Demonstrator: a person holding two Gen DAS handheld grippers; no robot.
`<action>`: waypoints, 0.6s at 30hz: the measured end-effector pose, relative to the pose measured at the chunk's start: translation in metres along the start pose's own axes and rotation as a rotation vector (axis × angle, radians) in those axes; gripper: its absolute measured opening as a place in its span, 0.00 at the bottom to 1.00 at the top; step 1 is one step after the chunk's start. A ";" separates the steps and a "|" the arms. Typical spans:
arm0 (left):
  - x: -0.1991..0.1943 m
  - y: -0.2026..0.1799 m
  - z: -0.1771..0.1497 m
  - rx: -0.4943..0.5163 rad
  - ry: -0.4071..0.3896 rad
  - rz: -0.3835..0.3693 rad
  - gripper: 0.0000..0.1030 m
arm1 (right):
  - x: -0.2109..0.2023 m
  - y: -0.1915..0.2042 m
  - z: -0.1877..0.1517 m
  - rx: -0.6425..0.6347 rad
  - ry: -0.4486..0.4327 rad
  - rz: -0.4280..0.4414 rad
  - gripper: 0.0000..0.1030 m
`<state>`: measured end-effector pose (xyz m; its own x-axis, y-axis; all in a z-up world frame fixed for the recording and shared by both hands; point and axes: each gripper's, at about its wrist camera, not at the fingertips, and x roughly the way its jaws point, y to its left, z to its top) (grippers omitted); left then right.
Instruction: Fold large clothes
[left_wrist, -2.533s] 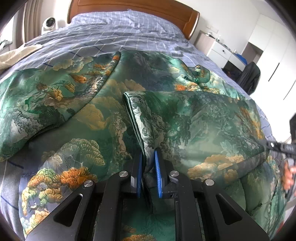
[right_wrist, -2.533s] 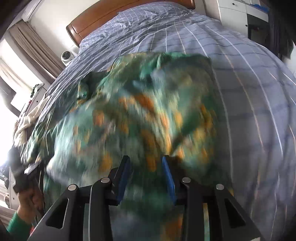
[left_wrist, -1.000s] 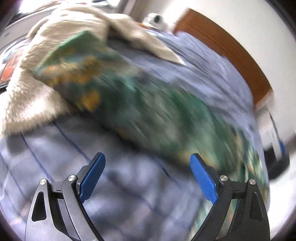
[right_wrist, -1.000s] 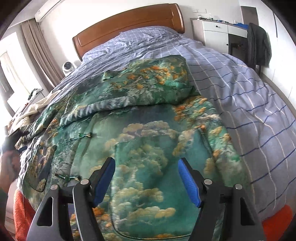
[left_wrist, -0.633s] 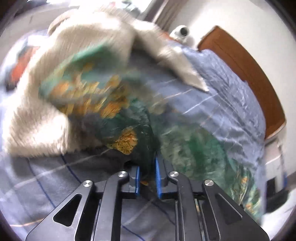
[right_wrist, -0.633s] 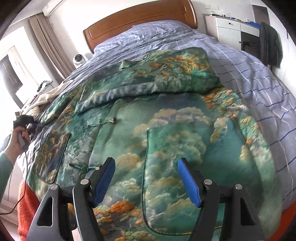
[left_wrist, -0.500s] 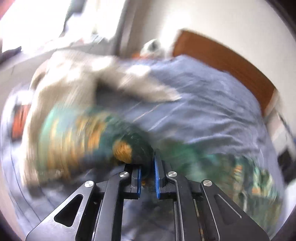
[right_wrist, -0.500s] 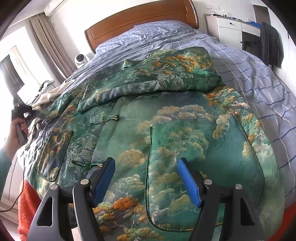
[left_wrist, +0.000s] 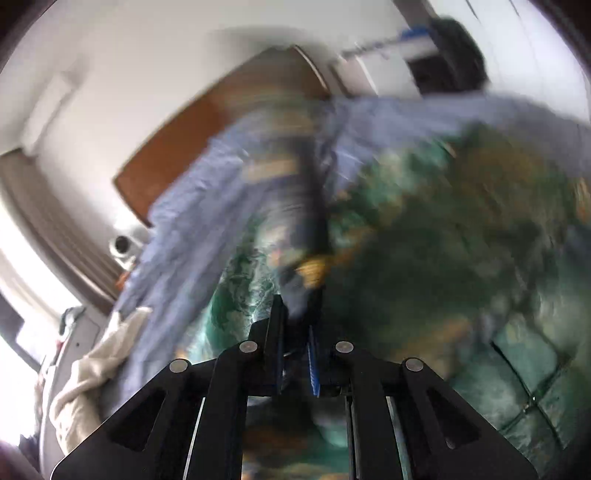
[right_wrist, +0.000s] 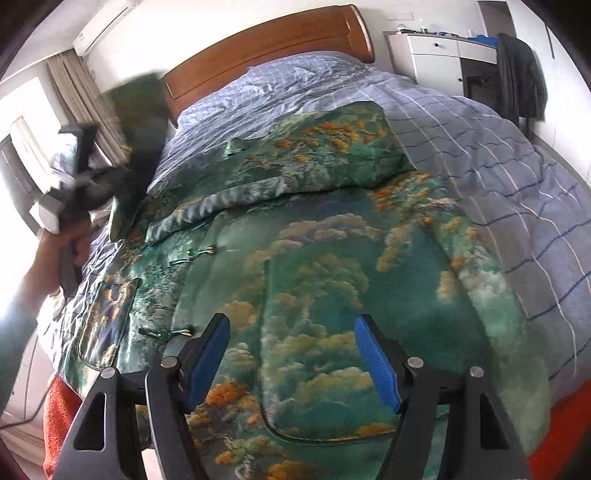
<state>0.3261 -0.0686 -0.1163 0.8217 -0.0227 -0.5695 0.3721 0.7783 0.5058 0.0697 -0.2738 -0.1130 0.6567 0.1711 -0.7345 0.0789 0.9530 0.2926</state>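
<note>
On the bed: green brocade jacket spread face-up over the checked duvet, collar toward the headboard, hem toward the camera.
Right sleeve side: already folded in across the chest, a band lying crosswise near the collar.
Left gripper: jaws clenched on a bunch of the jacket's cloth; the held piece, likely the other sleeve, is raised off the bed and blurred.
Same gripper, right wrist view: high at the jacket's left edge, person's hand below it.
Right gripper: jaws released, nothing between them, hovering above the front pocket near the hem.
Key relation: the held cloth lies left of the jacket's long collar-to-hem axis; the fold probably has to cross that axis toward the right.
Nearer hand: left holds the cloth; right is well apart from it.
</note>
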 end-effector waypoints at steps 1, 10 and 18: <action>0.001 -0.010 0.000 0.014 0.024 -0.014 0.17 | -0.001 -0.002 0.001 0.000 -0.001 -0.002 0.70; -0.024 0.006 -0.046 -0.135 0.052 -0.132 0.75 | 0.026 0.015 0.080 -0.028 -0.005 0.154 0.70; -0.063 0.045 -0.104 -0.435 0.099 -0.194 0.76 | 0.165 0.042 0.183 0.175 0.178 0.313 0.70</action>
<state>0.2456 0.0328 -0.1251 0.7020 -0.1498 -0.6963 0.2818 0.9563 0.0783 0.3189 -0.2512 -0.1097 0.5302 0.5021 -0.6832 0.0323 0.7932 0.6081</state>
